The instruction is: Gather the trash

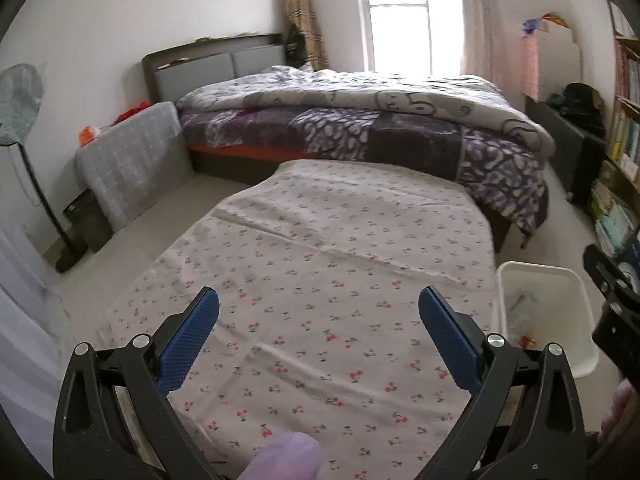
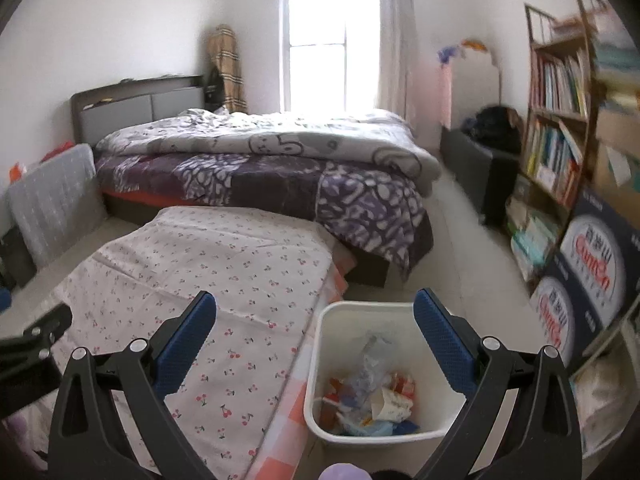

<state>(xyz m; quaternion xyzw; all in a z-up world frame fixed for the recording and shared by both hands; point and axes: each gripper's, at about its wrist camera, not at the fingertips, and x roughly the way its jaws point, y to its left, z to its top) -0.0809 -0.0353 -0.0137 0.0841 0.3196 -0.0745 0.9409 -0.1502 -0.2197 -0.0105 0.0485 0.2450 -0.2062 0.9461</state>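
The white waste bin [image 2: 372, 368] stands on the floor just beside the right edge of the cherry-print cloth [image 2: 208, 280], which covers a low bench in front of the bed [image 2: 260, 160]. Inside the bin lie the collected scraps: crumpled wrappers, a paper cup [image 2: 390, 402] and clear plastic film. The right gripper [image 2: 314, 308] hovers above the bin, fingers spread wide and holding nothing. The left gripper [image 1: 318, 304] hangs over the cloth, left of the bin, likewise released and empty. No loose trash shows on the cloth in either view, so the collecting looks at or near its end. The next move, by my reading, calls for a scan of the floor around the bin for any leftover piece; otherwise both grippers can draw back.
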